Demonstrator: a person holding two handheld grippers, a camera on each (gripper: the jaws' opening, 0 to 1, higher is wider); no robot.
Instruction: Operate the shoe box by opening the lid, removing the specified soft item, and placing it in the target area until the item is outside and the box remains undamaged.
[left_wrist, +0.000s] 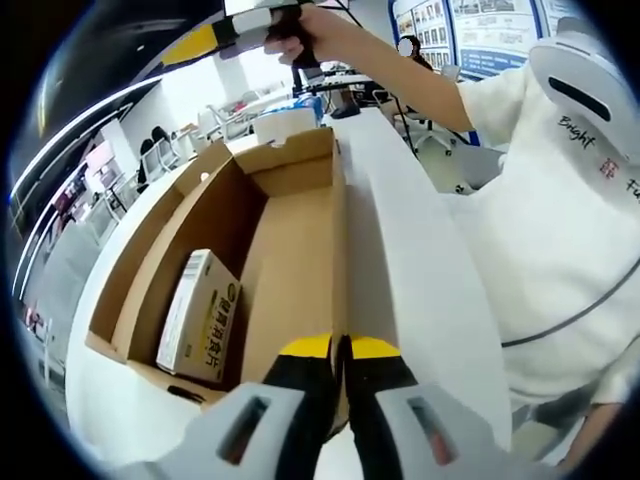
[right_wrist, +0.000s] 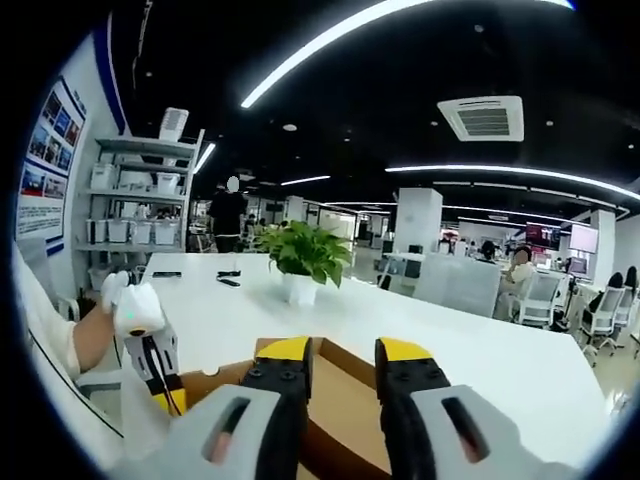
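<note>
Left gripper view: left hand-held gripper (left_wrist: 340, 350) sits nearest, yellow tips pressed together, closed on the near edge of the shoe box (left_wrist: 290, 240) as far as I can tell, the cardboard wall seems pinched between the jaws. Box is open, lid not over it, brown cardboard interior exposed. Inside, low on the left side of the floor, lies a small cream and yellow packet (left_wrist: 198, 318) with printed characters, leaning against the left wall; whether this is the soft item I can't confirm. Box rests on a long white surface (left_wrist: 410, 260). Right of it a person in a white top (left_wrist: 560, 230). Far end, up top, the right hand-held gripper (left_wrist: 225, 38) is held in a hand, raised well above the box.

Right gripper view: right hand-held gripper (right_wrist: 342, 362) has jaws parted with a clear gap, holding nothing, over the box's far corner (right_wrist: 340, 385). Left hand-held gripper (right_wrist: 160, 370) shows at lower left. Further on, a potted plant (right_wrist: 300, 258) on the white surface (right_wrist: 480, 350), then shelves (right_wrist: 135, 200) and office desks with people.

Risks, my judgement: packet not yet out; left jaws clamped on thin cardboard could crease or tear the wall if pulled. Right one must come down a long way into a deep box, may catch the rim or drag the box. Packet flat against the wall, jaws may slip off it
</note>
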